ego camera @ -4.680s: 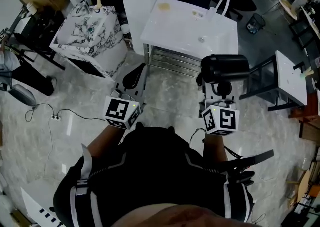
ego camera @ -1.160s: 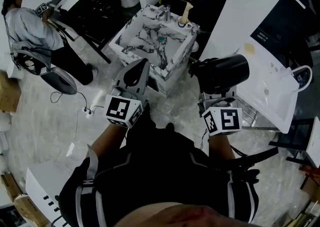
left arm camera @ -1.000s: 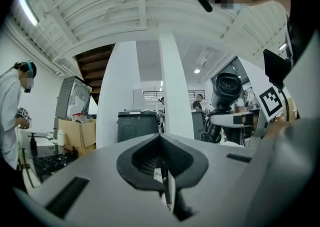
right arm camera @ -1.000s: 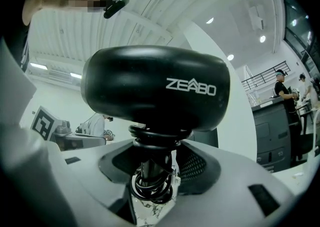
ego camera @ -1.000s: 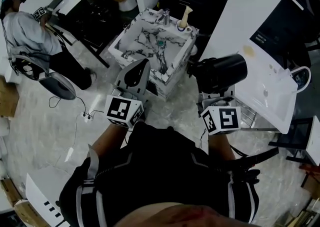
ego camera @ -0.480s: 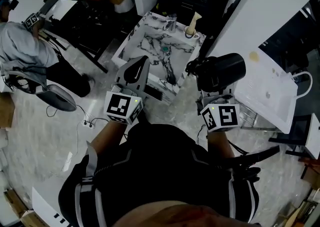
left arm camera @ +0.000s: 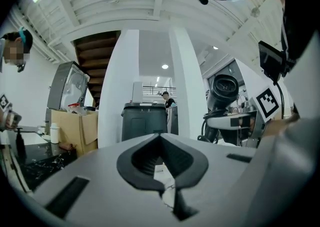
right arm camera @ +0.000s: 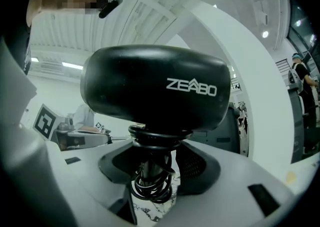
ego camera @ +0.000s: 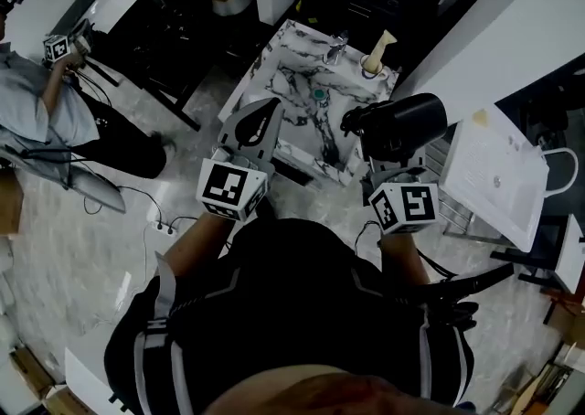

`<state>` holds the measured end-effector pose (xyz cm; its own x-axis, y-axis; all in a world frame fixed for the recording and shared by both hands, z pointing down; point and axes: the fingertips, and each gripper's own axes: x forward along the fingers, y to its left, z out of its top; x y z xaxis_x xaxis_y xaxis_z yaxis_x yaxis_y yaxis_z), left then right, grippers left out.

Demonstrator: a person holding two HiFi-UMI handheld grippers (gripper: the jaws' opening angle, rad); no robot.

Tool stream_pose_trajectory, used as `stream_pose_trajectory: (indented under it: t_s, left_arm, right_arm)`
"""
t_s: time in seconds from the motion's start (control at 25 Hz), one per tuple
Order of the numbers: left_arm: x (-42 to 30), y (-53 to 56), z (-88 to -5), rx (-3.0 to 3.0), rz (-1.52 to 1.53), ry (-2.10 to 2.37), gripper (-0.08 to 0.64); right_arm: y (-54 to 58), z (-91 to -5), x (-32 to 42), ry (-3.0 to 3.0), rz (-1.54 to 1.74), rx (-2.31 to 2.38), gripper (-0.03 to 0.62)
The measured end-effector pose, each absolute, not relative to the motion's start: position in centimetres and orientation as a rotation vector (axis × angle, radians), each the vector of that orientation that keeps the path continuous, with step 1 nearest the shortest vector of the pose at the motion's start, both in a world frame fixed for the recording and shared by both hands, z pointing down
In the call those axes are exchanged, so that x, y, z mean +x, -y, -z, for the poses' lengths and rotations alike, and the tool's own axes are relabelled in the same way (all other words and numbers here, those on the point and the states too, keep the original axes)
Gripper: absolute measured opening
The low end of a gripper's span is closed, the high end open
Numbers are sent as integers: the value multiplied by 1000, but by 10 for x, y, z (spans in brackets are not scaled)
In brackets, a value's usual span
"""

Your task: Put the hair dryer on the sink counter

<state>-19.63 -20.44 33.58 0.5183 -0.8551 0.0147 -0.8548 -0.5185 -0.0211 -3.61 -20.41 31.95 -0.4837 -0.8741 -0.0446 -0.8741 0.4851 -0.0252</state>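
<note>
The right claw (right arm camera: 152,173) is clamped wide around the handle of the black hair dryer (right arm camera: 155,87), the coiled cord (right arm camera: 150,183) bunched between its jaws. In the head view the hair dryer hangs in the air over the near right corner of the marble sink (ego camera: 291,86), not resting on it. The left claw (left arm camera: 162,163) is closed and empty, at the sink's near left edge. A white table (ego camera: 494,175) stands right of the sink, and a seated person (ego camera: 37,107) is well off to its left.
</note>
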Motion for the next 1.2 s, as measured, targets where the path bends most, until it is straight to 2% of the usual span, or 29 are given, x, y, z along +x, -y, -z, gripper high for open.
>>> stream_pose_trajectory:
  t_s: [0.72, 1.2]
  left_arm:
    - [-258, 269, -411, -2845, 157, -1497, 6]
    - [-248, 297, -472, -2869, 295, -1595, 5]
  right_arm:
    - [283, -401, -106, -2743, 147, -1662, 219]
    - [334, -496, -110, -2928, 330, -1553, 218]
